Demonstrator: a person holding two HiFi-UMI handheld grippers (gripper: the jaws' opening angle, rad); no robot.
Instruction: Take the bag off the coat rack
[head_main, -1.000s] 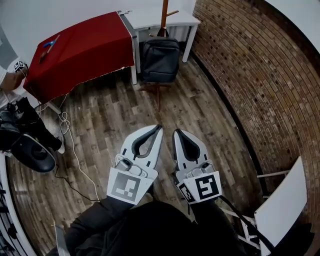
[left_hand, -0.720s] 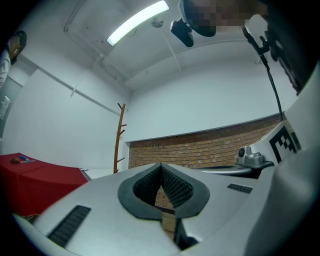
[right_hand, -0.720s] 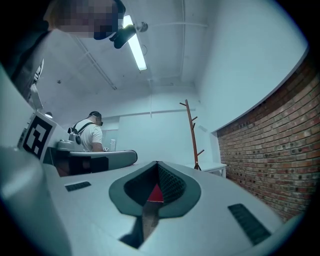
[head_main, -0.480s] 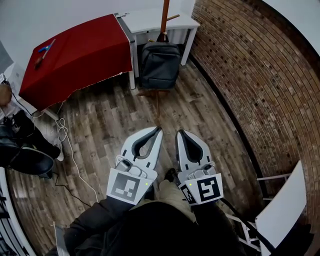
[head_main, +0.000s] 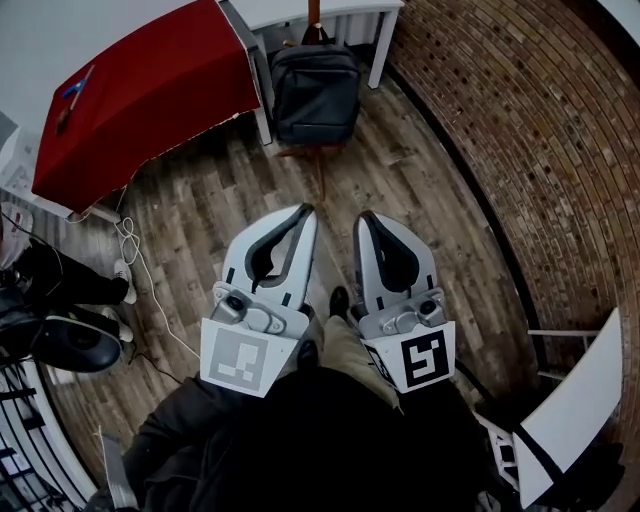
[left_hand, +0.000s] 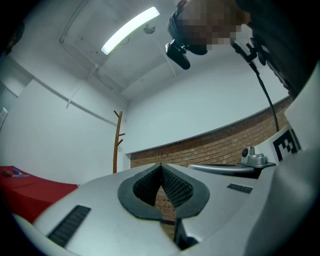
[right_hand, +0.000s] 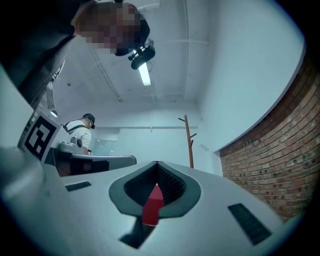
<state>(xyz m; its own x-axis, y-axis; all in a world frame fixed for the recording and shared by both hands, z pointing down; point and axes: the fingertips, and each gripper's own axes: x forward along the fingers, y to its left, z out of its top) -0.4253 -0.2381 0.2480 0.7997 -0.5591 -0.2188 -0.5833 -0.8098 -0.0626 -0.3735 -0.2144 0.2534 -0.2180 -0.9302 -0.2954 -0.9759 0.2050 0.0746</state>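
Observation:
A dark grey backpack (head_main: 315, 90) hangs low on the brown wooden coat rack (head_main: 313, 12) at the far end of the room, between two tables. The rack's feet (head_main: 318, 165) show under the bag. My left gripper (head_main: 308, 210) and right gripper (head_main: 365, 215) are held side by side in front of me, well short of the bag, both shut with nothing in them. The rack's upper pole with its pegs rises beyond the shut tips of the left gripper (left_hand: 161, 165) at the coat rack (left_hand: 118, 142), and beyond the right gripper (right_hand: 157, 162) at the coat rack (right_hand: 189, 142).
A table under a red cloth (head_main: 150, 90) stands left of the bag, a white table (head_main: 345, 12) behind it. A brick wall (head_main: 500, 130) curves along the right. A cable (head_main: 140, 270) and a person's legs (head_main: 60, 285) are at the left, a white panel (head_main: 580, 400) at lower right.
The bag and tables have slid toward the top of the head view as I came closer. Both grippers have risen in the view and look larger, still shut.

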